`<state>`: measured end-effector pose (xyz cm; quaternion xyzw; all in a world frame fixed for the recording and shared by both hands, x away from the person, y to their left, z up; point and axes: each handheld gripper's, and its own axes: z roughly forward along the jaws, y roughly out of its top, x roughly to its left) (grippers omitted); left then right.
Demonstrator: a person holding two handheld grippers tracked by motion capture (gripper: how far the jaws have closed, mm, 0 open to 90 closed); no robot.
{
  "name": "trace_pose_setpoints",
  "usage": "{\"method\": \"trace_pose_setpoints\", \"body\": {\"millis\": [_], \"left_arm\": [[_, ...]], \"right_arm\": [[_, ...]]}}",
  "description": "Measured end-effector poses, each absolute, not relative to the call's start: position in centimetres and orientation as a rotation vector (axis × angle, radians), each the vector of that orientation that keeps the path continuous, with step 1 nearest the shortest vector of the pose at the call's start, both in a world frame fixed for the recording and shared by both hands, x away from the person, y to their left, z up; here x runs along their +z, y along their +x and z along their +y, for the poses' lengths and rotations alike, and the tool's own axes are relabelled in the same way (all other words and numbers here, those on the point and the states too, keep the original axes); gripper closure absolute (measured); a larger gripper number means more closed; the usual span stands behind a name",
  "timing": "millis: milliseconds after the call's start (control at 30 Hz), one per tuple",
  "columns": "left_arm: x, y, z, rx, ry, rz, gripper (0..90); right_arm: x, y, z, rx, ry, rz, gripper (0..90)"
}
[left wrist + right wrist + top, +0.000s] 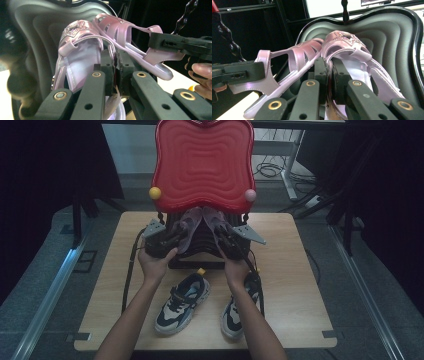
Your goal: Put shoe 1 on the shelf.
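Two pink sandals held over the black case.
Left hand-held gripper (pixel 116 72) clamps one sandal (pixel 80 52); right hand-held gripper (pixel 329 75) clamps the other (pixel 352 50).

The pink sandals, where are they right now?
In the high view the pink sandals are held up side by side over the dark ridged rack below the red lid, one in the left gripper, one in the right gripper, beyond the sneakers.

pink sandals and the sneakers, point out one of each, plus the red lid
pink sandal (pixel 82 53), left gripper view, on its insole
sneaker (pixel 182 302), high view, on its laced upper
red lid (pixel 202 162), high view, on its ridged middle
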<state>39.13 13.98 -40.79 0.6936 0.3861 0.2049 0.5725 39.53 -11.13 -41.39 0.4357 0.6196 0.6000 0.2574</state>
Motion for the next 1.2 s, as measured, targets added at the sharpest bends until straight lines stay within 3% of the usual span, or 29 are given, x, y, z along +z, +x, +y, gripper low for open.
{"method": "trace_pose_setpoints", "body": {"millis": [1200], "left_arm": [[-42.4, 40.2, 12.4, 0.61, 1.655, 0.844, 84.2]], "right_arm": [[-43.2, 41.3, -9.6, 1.58, 1.119, 1.646, 82.7]]}}
